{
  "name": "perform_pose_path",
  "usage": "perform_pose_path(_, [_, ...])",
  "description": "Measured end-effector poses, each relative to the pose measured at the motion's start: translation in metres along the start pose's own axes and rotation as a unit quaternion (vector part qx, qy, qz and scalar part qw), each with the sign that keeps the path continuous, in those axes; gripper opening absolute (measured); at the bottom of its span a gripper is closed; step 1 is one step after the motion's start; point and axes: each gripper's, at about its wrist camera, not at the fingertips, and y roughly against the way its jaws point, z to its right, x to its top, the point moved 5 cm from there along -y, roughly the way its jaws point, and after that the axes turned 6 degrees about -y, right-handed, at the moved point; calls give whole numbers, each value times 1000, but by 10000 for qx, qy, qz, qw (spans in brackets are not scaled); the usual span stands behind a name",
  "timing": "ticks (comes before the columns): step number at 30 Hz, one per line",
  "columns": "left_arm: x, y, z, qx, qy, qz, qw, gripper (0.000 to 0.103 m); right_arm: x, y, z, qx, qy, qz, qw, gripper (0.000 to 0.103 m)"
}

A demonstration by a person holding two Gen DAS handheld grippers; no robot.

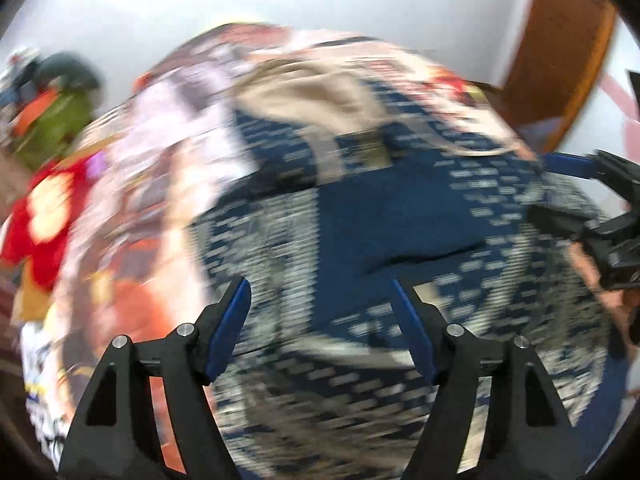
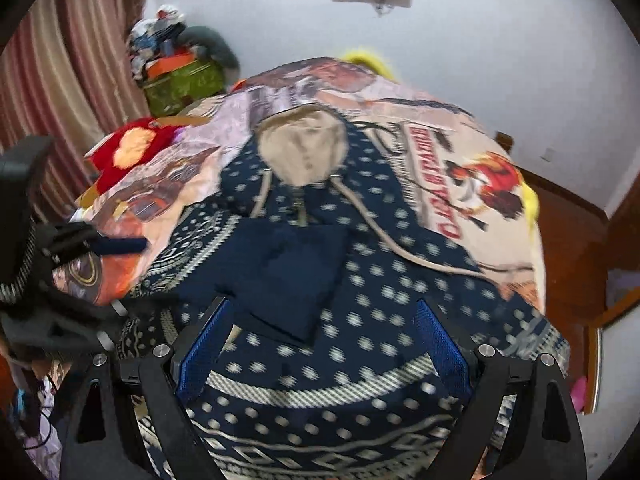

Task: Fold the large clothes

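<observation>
Navy patterned hoodie point(image 2: 360, 280) spread flat on the printed bedspread point(image 2: 460, 152), hood far, hem near, long axis straight ahead. Right gripper point(image 2: 320, 340) gaping over the hem, nearer; left gripper point(image 1: 320, 320) gaping, empty, alongside.

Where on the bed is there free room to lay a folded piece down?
Freest is the printed bedspread to the right of the navy patterned hoodie, out to the bed's edge. A narrower strip lies left of the beige hood. The far-left corner is crowded: red cushion, green box. Both open grippers hover over the hoodie.
</observation>
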Motion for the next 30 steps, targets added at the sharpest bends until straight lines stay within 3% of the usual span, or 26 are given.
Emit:
perform_pose_path(3, [-27,-17,-46,338,355,-327,9983,72,-1,-22,-19,44,148,-193,9997,83])
perform_pose_path(6, [-69,-39,-83,341,782,-722,9937,72,-4,-49,-41,131,346,-511,9980,77])
perform_pose_path(11, [-110,-79,-96,341,910,-1152,9886,72,-10,-91,-72,-56,918,-804,9925,70])
perform_pose_path(13, [-114,-90,-91,309,819,-1129,9897,72,-13,-109,-79,-145,1102,-948,9893,64])
perform_pose_path(17, [-104,-97,-82,545,462,-725,9948,70,-17,-133,-86,-353,1368,-1023,9847,59])
perform_pose_path(20, [-93,-104,-76,506,448,-610,9958,50,-18,-147,-86,-450,1466,-1074,9823,55])
perform_pose_path(22, [-86,-111,-70,383,466,-572,9965,25,-18,-149,-86,-461,1512,-1032,9820,51])
perform_pose_path(23, [-84,-113,-67,341,447,-541,9969,20,-17,-150,-87,-477,1545,-1013,9816,49])
perform_pose_path(26, [-79,-114,-64,474,400,-508,9968,12,-16,-150,-84,-589,1619,-955,9804,35])
perform_pose_path(28, [-78,-108,-68,483,569,-413,9964,11,-14,-149,-83,-660,1623,-905,9804,18])
perform_pose_path(30, [-76,-94,-71,462,784,-244,9956,11,-9,-143,-75,-575,1404,-826,9850,11])
